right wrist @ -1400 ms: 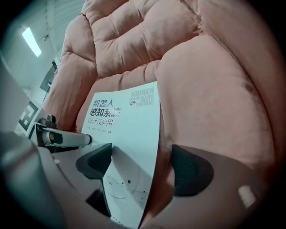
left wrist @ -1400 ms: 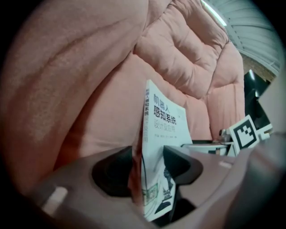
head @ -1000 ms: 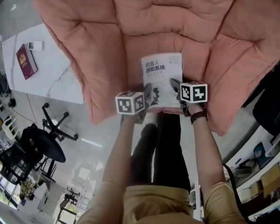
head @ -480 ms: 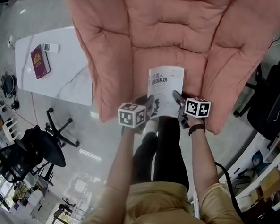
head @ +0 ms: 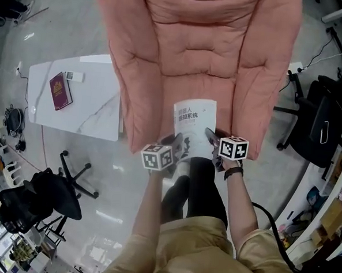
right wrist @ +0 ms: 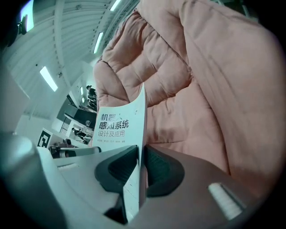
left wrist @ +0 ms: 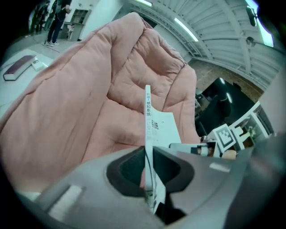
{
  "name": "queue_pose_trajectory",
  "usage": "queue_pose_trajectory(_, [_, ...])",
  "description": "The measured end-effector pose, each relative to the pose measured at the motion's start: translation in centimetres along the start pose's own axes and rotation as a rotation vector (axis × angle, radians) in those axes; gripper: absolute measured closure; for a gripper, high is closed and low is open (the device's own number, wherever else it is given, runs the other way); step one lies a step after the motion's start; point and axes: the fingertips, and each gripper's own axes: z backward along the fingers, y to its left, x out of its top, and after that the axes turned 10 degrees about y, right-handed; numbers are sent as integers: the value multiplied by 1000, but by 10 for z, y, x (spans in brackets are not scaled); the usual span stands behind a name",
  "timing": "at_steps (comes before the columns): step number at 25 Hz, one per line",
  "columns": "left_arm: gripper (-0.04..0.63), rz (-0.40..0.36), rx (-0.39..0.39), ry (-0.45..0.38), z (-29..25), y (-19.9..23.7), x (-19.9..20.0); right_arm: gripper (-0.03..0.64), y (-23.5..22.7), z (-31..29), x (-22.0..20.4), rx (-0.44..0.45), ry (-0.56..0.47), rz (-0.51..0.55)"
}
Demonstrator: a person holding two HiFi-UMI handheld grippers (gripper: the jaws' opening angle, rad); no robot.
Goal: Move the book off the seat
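Observation:
The white book (head: 193, 127) with dark print on its cover hangs over the front of the pink cushioned seat (head: 193, 53), held by its two near corners. My left gripper (head: 178, 142) is shut on its left corner; in the left gripper view the book (left wrist: 148, 129) stands edge-on between the pads of the left gripper (left wrist: 149, 172). My right gripper (head: 211, 135) is shut on the right corner, where the cover (right wrist: 118, 123) runs down into the right gripper (right wrist: 140, 166). Both pairs of jaws have just been closing, with the book between them.
A white marble table (head: 86, 113) stands left of the seat and bears a dark red book (head: 60, 90) and a small white remote (head: 75, 76). Black office chairs stand at lower left (head: 37, 197) and at right (head: 316, 122). The person's legs (head: 197, 186) are below the book.
Both grippers have risen with the book between them. It has come up off the seat cushion toward the front edge, and the head view takes in more of the seat and floor.

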Motion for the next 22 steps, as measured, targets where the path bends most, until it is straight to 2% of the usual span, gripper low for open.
queue_pose_trajectory(5, [552,-39,-38,-55,51,-43,6,563,52,55,0,-34,-79,45])
queue_pose_trajectory(10, [552,-129,-60,-149,121,-101,20,567,126,126,6,-70,-199,134])
queue_pose_trajectory(15, [552,-228,-76,-272,201,-161,33,568,206,199,11,-115,-331,259])
queue_pose_trajectory(22, [552,-397,-88,-492,318,-242,61,568,321,294,29,-112,-541,458])
